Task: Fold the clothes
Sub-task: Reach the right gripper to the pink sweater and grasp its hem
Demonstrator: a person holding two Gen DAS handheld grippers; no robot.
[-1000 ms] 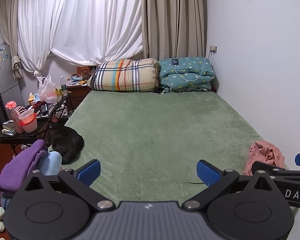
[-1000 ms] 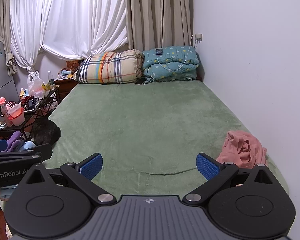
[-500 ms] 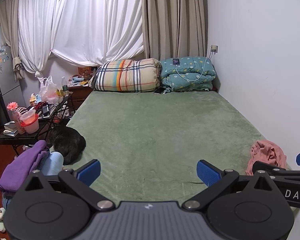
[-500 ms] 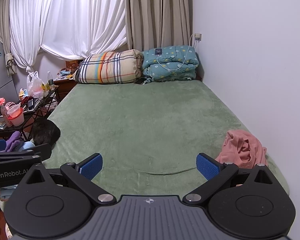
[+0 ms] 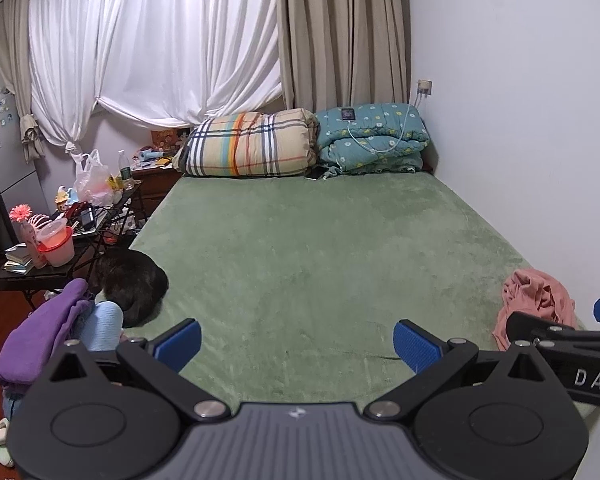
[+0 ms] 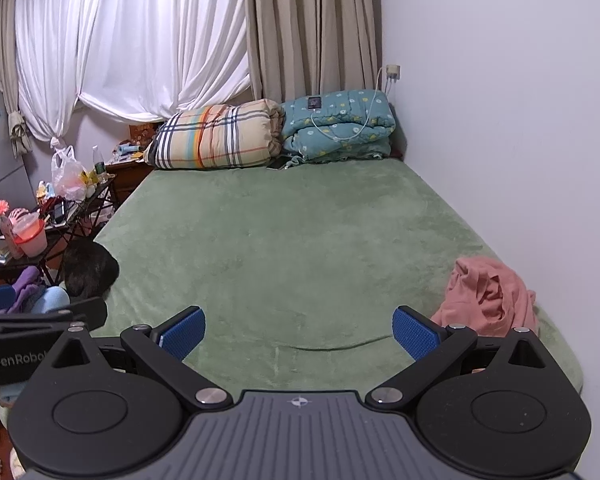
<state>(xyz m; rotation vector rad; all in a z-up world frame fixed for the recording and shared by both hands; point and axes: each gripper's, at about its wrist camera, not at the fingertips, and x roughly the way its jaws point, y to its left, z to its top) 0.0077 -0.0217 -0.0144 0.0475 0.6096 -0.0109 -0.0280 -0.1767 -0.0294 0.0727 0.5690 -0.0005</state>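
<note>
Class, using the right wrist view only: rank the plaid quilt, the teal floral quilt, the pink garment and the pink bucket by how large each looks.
1. Plaid quilt
2. Teal floral quilt
3. Pink garment, though it lies nearer the camera, so its rank against the quilts is unsure
4. Pink bucket

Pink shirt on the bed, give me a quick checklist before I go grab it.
1. Right claw open, nothing held: ok.
2. Left claw open, nothing held: ok.
3. Pink shirt in view, nothing on top of it: ok.
4. Shirt flat for folding: not ok, it lies crumpled by the wall.
5. Bare green blanket to spread it on: ok.
6. Cat away from the shirt: ok, it lies at the bed's far left edge.
</note>
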